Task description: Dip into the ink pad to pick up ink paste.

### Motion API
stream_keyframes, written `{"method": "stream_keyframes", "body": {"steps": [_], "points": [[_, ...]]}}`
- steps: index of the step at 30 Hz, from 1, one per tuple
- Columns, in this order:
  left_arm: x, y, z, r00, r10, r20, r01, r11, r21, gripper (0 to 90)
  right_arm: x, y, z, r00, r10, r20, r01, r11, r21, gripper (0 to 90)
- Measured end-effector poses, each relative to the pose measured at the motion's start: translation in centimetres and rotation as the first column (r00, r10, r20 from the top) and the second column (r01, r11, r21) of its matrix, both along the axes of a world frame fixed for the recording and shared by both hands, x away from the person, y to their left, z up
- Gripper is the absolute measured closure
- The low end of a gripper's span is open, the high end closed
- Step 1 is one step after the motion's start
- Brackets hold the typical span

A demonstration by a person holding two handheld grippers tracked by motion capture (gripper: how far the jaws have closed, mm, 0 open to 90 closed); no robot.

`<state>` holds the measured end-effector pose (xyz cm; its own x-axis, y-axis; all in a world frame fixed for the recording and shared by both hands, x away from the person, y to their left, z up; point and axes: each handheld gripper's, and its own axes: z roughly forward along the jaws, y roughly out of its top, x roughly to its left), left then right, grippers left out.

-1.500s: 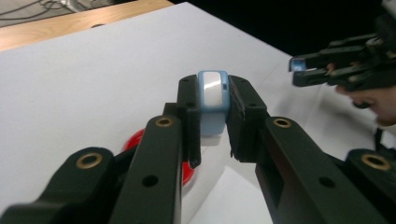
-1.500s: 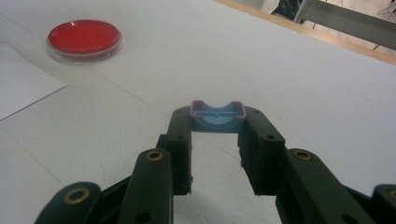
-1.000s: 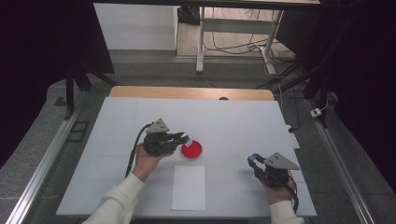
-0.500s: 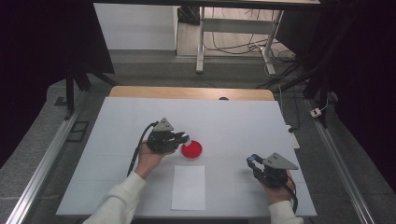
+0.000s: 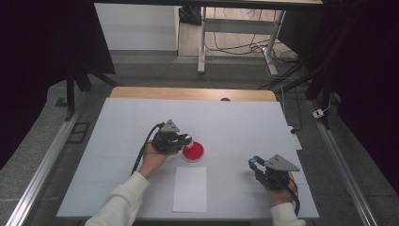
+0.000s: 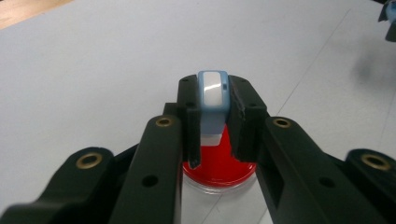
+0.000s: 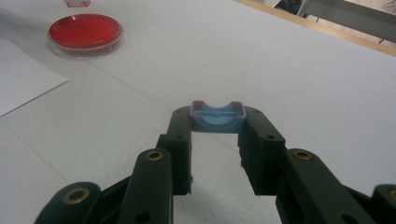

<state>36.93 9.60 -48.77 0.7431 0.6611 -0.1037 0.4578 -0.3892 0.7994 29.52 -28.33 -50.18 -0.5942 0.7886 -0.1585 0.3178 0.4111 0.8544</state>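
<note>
left gripper clamps a small blue-and-white plastic piece right above the round red-filled petri dish, likely to work on it, while right gripper pinches its blue cap clear

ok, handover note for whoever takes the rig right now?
Left hand-held gripper: shut on a blue-and-white piece, held over the red dish.
Right hand-held gripper: shut on a blue cap-like piece, above the table, apart from the dish.
White sheet: flat, nearest the person, nothing on it.
Done: both pieces picked up.
Left: likely work at the dish, then rejoin the pieces; purpose unclear.
</note>
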Motion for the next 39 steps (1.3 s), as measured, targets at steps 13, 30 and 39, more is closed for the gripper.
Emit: {"method": "stream_keyframes", "body": {"steps": [13,30,39], "points": [[0.6,-0.7,-1.0,0.9998,-0.007,-0.019,0.008,0.9991,0.042,76.0,0.0,-0.1,-0.1,1.0000,0.000,0.001,0.000,1.000,0.004,65.8],[0.6,-0.8,-1.3,0.9996,-0.004,-0.027,0.005,0.9980,0.063,76.0,-0.1,0.0,0.0,1.0000,0.001,0.004,-0.001,1.000,0.001,65.8],[0.5,-1.2,-1.3,0.9999,-0.008,-0.007,0.008,0.9962,0.087,76.0,-0.1,0.0,0.0,1.0000,0.002,0.004,-0.002,1.000,0.001,65.8]]}}
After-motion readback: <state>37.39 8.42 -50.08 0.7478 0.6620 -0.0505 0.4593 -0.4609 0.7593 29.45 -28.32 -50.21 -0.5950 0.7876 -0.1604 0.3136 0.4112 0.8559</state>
